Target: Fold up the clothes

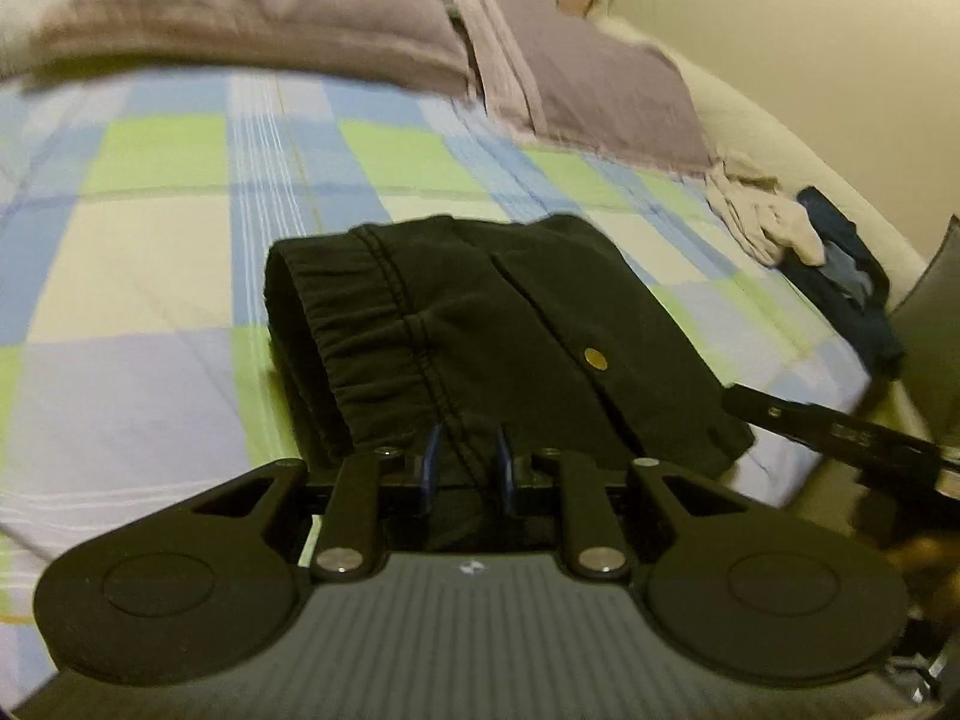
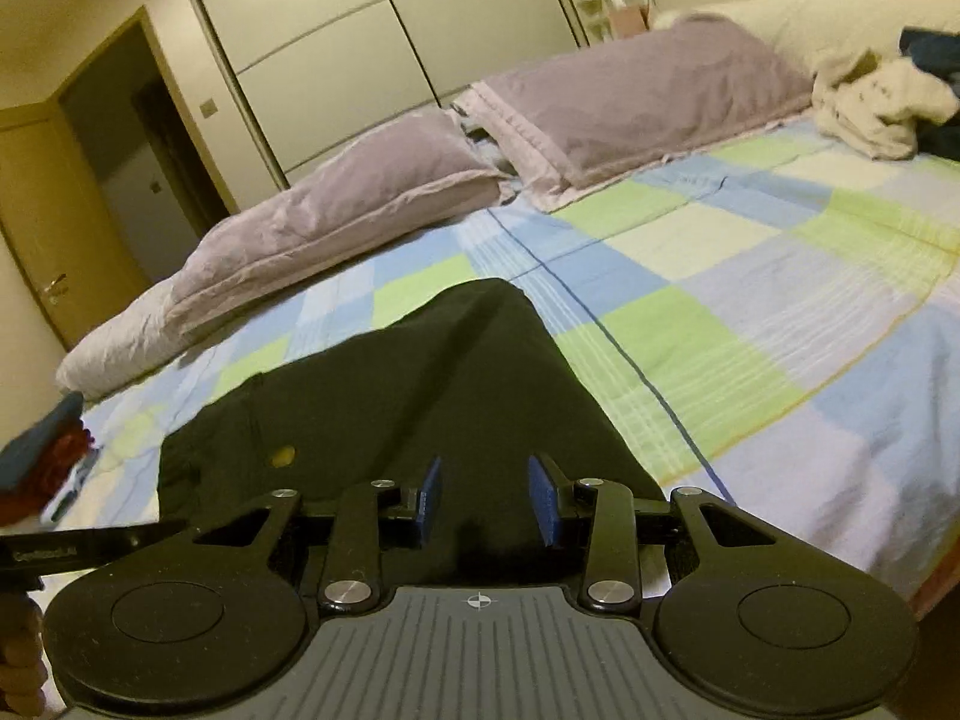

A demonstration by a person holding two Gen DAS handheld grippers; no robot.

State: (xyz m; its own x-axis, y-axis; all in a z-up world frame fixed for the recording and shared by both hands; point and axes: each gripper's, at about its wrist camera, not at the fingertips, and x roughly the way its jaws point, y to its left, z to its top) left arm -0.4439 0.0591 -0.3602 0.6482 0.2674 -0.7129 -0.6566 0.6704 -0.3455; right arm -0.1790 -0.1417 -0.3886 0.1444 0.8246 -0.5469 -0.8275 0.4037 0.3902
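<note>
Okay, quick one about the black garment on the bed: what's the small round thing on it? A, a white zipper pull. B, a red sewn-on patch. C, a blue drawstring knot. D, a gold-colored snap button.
D: a small round gold snap sits on the black garment, beside a seam right of the elastic waistband.

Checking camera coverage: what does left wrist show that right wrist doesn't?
Left wrist only: the black garment's elastic waistband and the right claw's arm.

Right wrist only: doorway, wardrobe doors, folded stack at the bed's left edge.

Both: black garment with brass snap, checked bedsheet, purple pillows, unfolded clothes pile.
</note>
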